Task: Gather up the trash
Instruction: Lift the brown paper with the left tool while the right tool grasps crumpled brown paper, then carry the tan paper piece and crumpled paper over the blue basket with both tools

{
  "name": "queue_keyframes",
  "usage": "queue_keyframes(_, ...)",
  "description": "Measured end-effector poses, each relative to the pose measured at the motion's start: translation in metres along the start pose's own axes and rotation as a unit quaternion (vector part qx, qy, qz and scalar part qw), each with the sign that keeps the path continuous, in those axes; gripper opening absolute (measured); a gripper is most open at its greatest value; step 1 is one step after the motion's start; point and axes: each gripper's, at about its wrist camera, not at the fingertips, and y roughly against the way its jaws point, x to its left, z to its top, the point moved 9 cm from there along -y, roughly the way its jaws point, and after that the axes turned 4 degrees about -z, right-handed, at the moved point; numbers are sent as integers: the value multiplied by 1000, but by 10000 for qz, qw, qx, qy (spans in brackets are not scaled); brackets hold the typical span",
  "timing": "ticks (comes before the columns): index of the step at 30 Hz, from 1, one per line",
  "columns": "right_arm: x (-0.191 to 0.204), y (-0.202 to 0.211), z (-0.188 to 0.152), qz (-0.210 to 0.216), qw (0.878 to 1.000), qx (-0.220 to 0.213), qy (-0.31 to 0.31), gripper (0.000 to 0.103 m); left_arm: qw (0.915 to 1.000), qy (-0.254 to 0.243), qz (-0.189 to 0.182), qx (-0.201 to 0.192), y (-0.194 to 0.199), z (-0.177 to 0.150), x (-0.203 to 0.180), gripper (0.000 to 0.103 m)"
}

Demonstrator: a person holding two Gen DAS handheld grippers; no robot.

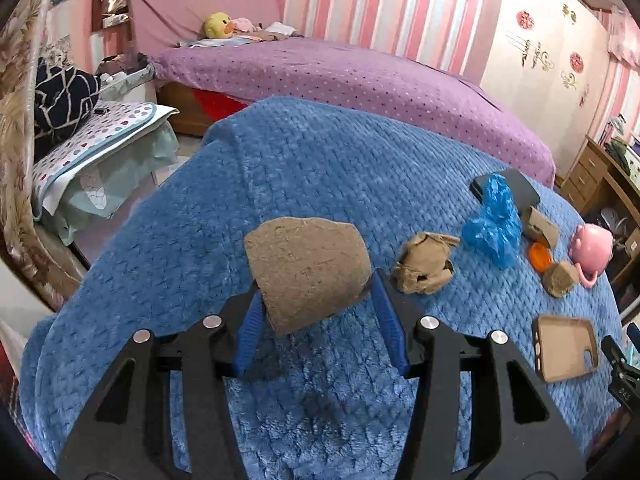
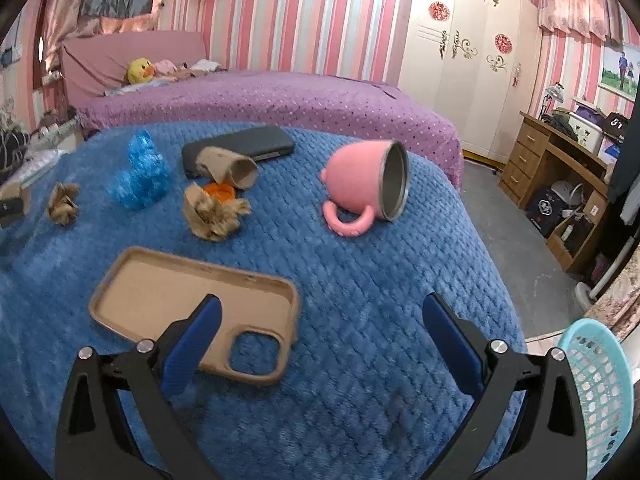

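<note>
My left gripper [image 1: 316, 280] is shut on a curved piece of brown cardboard [image 1: 308, 264], a blue pad pressed against each of its sides, above the blue blanket [image 1: 320, 168]. To its right lie a crumpled cardboard wad [image 1: 424, 268], a blue plastic bag [image 1: 494, 224], a cardboard tube [image 1: 540, 226] and a second brown wad [image 1: 560, 278]. My right gripper [image 2: 322, 304] hangs open over the blanket [image 2: 360, 280], holding nothing. Its left finger is above a tan phone case [image 2: 160, 300]. Beyond it are the larger wad [image 2: 216, 212], the tube [image 2: 230, 168] and the blue bag [image 2: 140, 172].
A pink mug [image 2: 368, 184] lies on its side at the right. A dark phone [image 2: 240, 144] and an orange lid [image 2: 218, 190] lie among the scraps. A teal mesh basket [image 2: 600, 392] stands off the blanket's right edge. A purple bed [image 2: 260, 96] runs behind, and a wooden desk [image 2: 560, 152] stands at the right.
</note>
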Motion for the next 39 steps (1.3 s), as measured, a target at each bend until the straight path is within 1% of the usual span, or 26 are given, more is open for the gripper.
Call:
queue_keyframes(4, 15, -7, 14, 303, 9994, -25, -152, 98, 9996, -154, 229, -71, -5, 3, -3, 50)
queue_keyframes(8, 41, -22, 28, 535, 9984, 2, -158, 98, 9996, -110, 238, -87, -11, 7, -4, 50)
queue_keyframes(11, 59, -38, 36, 592, 9982, 111, -42, 97, 9994, -139, 290, -92, -13, 8, -5, 50)
queue_keyframes(12, 66, -46, 39, 597, 9980, 182, 28, 95, 9993, -185, 308, -93, -13, 8, -6, 50)
queue_keyframes(14, 75, -59, 40, 531, 9978, 361, 185, 88, 9990, -285, 337, -110, -13, 8, -10, 50)
queue_keyframes(15, 77, -67, 41, 525, 9973, 466, 210, 82, 9989, -310, 329, -118, -13, 8, -12, 50)
queue_keyframes(17, 80, -80, 39, 587, 9956, 718, 109, 78, 9989, -339, 293, -110, -13, 6, -15, 50)
queue_keyframes(19, 82, -92, 37, 705, 9933, 911, 15, 61, 9990, -331, 296, -68, -15, 5, -14, 50)
queue_keyframes(20, 85, -95, 36, 806, 9921, 956, -3, 58, 9990, -320, 302, -43, -16, 4, -14, 50)
queue_keyframes(21, 86, -97, 35, 835, 9917, 974, 9, 53, 9990, -313, 312, -31, -16, 4, -13, 50)
queue_keyframes(23, 89, -97, 34, 883, 9915, 953, 94, 49, 9990, -294, 321, -46, -15, 6, -13, 50)
queue_keyframes(24, 90, -96, 35, 907, 9916, 914, 104, 45, 9991, -287, 314, -60, -14, 7, -13, 50)
queue_keyframes(25, 88, -93, 36, 923, 9921, 850, 77, 43, 9991, -285, 307, -83, -12, 8, -13, 50)
queue_keyframes(27, 82, -84, 39, 902, 9935, 691, 31, 43, 9990, -306, 307, -130, -8, 10, -15, 50)
queue_keyframes(33, 44, -44, 36, 705, 9971, 294, -48, 43, 9989, -351, 174, -259, 7, 9, -36, 50)
queue_keyframes(37, 10, -16, 32, 469, 9987, 132, -116, 43, 9981, -517, -36, -335, 18, 5, -70, 50)
queue_keyframes(39, -8, -3, 31, 349, 9993, 64, -147, 43, 9972, -601, -239, -380, 25, 1, -94, 50)
